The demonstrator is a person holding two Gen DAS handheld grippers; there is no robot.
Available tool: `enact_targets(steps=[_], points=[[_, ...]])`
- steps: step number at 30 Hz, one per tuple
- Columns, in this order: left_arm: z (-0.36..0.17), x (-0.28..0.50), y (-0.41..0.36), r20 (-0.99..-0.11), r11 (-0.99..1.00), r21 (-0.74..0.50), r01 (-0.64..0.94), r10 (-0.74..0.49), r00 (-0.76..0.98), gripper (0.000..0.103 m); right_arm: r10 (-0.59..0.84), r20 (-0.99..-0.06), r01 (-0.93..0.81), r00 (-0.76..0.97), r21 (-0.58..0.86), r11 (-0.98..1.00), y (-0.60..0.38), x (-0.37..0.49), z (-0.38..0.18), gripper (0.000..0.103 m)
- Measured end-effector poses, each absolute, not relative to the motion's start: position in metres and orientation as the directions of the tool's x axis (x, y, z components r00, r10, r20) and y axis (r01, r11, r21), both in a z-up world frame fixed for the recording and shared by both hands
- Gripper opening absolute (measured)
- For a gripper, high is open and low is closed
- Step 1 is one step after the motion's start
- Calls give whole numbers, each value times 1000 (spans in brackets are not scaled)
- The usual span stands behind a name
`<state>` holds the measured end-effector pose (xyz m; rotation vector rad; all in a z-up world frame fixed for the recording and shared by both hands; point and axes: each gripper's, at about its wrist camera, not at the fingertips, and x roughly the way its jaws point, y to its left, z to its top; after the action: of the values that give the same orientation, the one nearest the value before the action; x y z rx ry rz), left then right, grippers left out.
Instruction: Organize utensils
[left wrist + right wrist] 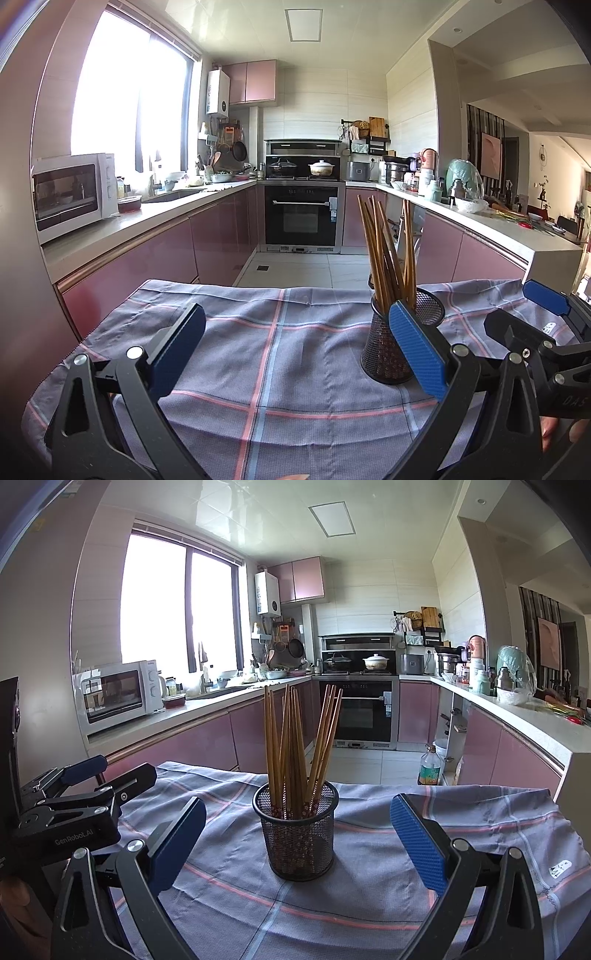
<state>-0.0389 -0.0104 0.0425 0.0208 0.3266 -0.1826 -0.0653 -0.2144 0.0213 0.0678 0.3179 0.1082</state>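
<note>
A black mesh cup stands upright on a checked grey cloth, holding several wooden chopsticks that lean apart. My right gripper is open, its blue pads on either side of the cup and a little nearer than it, not touching. In the left wrist view the same cup and chopsticks sit right of centre, partly behind the right pad. My left gripper is open over bare cloth with nothing between its fingers. The right gripper shows at the right edge, the left gripper at the left edge.
The cloth-covered table ends at a far edge with tiled floor beyond. Pink cabinets line both sides, with a white microwave on the left counter and an oven at the back. A plastic bottle stands on the floor at right.
</note>
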Motion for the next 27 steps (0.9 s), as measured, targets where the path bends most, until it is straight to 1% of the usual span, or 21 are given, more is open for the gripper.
enact_targets(steps=[27], points=[[38,-40,-14,-327,984,-3,176,-167,930,98,120,-312,-98,943,84,992,-213,-62,20,96]])
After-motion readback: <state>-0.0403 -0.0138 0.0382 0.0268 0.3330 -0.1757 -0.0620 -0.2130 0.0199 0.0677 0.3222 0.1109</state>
